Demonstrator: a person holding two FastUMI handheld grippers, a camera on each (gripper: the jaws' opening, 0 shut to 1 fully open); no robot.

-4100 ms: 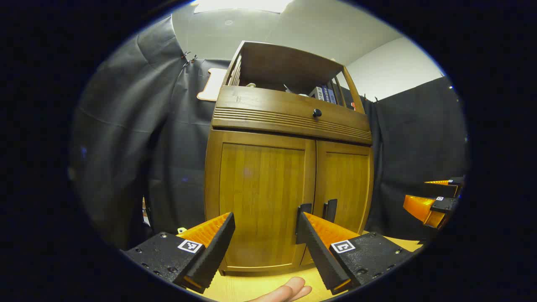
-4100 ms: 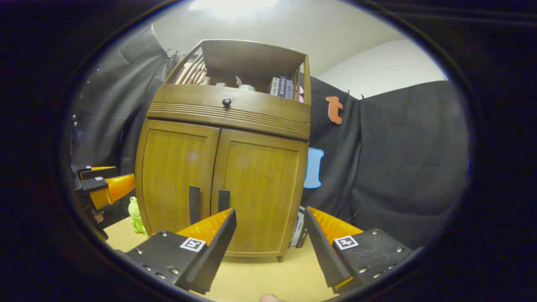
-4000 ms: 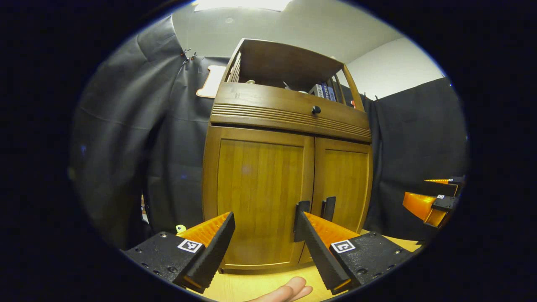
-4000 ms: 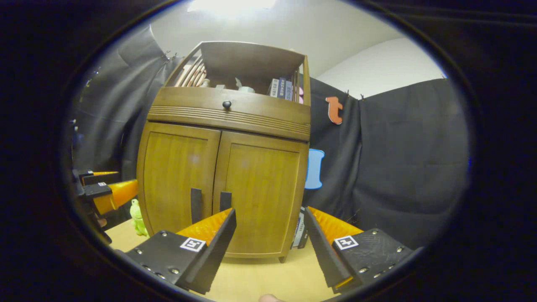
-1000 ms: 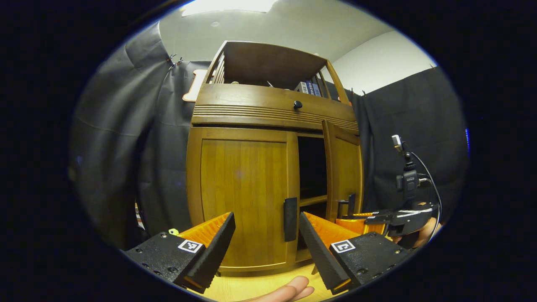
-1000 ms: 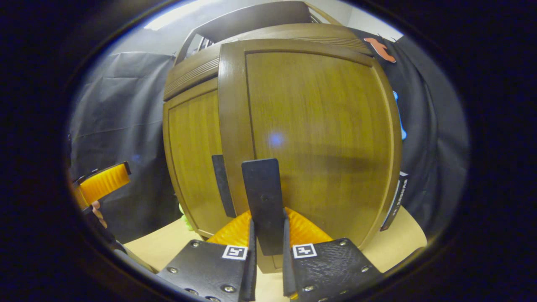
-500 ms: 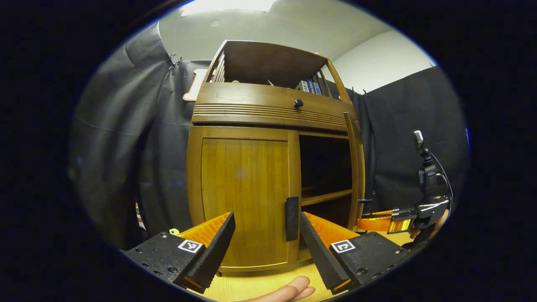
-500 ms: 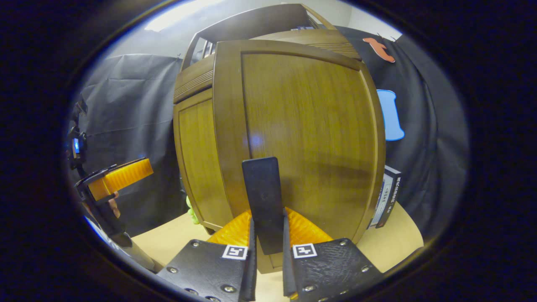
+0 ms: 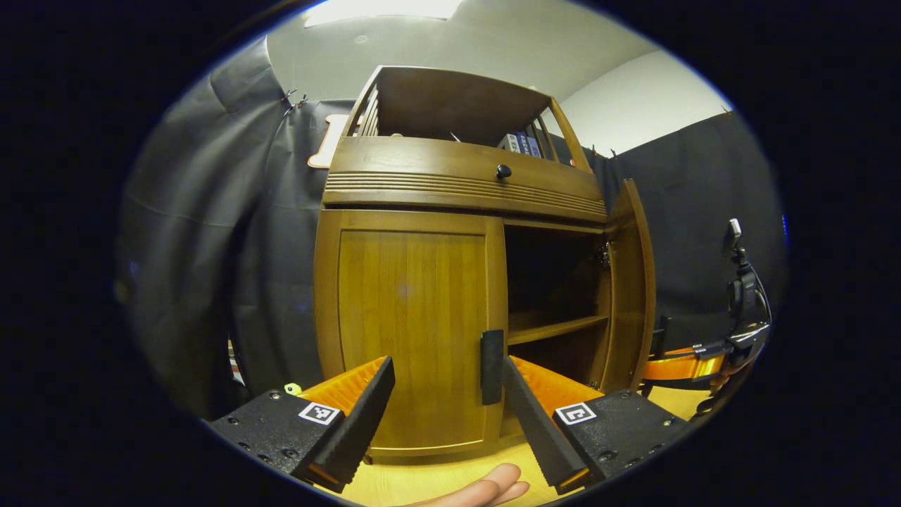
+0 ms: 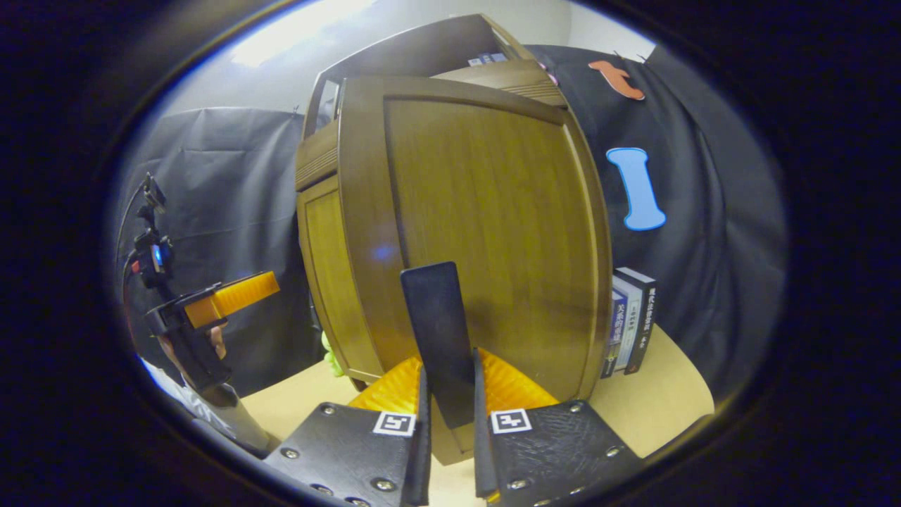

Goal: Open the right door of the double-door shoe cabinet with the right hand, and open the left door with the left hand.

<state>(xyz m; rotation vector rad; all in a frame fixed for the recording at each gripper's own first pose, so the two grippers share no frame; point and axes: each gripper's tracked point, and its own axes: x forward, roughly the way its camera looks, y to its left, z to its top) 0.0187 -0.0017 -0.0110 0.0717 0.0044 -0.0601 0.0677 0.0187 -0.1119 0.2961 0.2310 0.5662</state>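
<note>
1. Shoe cabinet (image 9: 415, 197) is standing on a light wooden table (image 9: 422, 475), booth cloth hanging behind it.
2. Right door (image 10: 486, 225) is standing swung out from the cabinet front; in the left gripper view it is showing edge-on at the cabinet's right side (image 9: 630, 282).
3. Right gripper (image 10: 448, 415) is clamping the right door's dark handle (image 10: 436, 331), both fingers pressing on its lower end, jaws together around it.
4. In the left gripper view the right gripper (image 9: 679, 367) is sitting just right of the open door, low down, a hand partly showing behind it.
5. Opened half of the cabinet is showing a dark interior with one shelf (image 9: 556, 329) across it.
6. Left door (image 9: 412, 331) is sitting shut, flush with the cabinet frame.
7. Left door's handle (image 9: 492, 357) is sitting at the door's inner edge, low on the cabinet.
8. Left gripper (image 9: 447, 394) is hanging in front of the left door, jaws wide apart, gripping nothing; the handle is lining up just beside its right finger, contact not clear.
9. In the right gripper view the left gripper (image 10: 225, 296) is showing left of the cabinet, held by a hand (image 10: 215, 341).
10. Drawer with a round knob (image 9: 503, 171) is sitting above the doors, open top shelf above that holding books (image 9: 521, 144).
11. More books (image 10: 630, 320) are standing upright on the table right of the cabinet.
12. A small green toy (image 10: 327, 352) is peeking out at the cabinet's lower left corner.
13. Fingertips (image 9: 493, 486) are showing at the bottom of the left gripper view, below the cabinet base.
</note>
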